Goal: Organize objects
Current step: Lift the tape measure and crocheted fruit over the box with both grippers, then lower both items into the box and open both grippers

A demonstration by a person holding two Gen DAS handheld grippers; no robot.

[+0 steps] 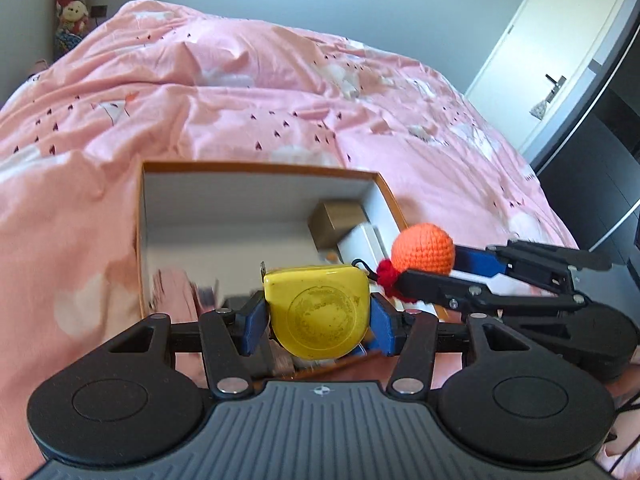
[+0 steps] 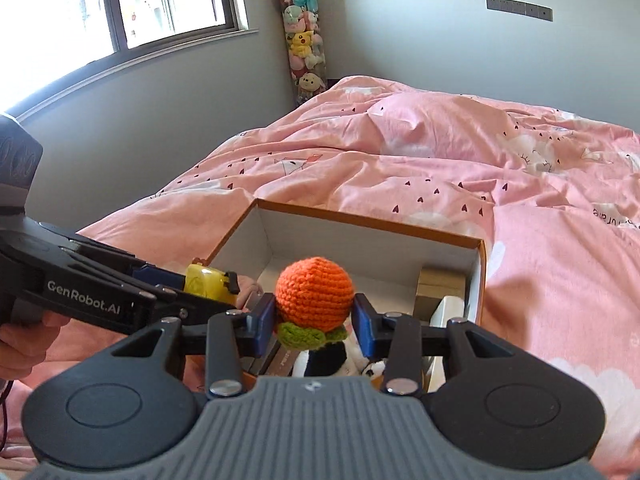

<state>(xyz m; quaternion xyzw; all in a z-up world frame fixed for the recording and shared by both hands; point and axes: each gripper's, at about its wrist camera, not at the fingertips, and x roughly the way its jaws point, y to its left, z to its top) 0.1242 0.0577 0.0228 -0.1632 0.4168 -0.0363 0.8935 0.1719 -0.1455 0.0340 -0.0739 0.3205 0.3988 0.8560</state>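
Note:
My left gripper (image 1: 318, 316) is shut on a yellow tape measure (image 1: 318, 310) and holds it above the near edge of an open orange box with a white inside (image 1: 256, 168). My right gripper (image 2: 314, 316) is shut on an orange crocheted ball with green leaves (image 2: 315, 294), held above the same box (image 2: 360, 220). In the left wrist view the ball (image 1: 422, 250) and right gripper (image 1: 430, 268) sit at the box's right wall. In the right wrist view the tape measure (image 2: 208, 282) and left gripper (image 2: 208, 286) sit at the box's left wall.
The box lies on a bed with a rumpled pink duvet (image 1: 240, 92). Inside it are a tan small box (image 1: 338, 218), a white box (image 1: 362, 242) and a black-and-white plush (image 2: 328, 356). A tube of plush toys (image 2: 304, 48) stands in the corner. A door (image 1: 552, 52) is at the right.

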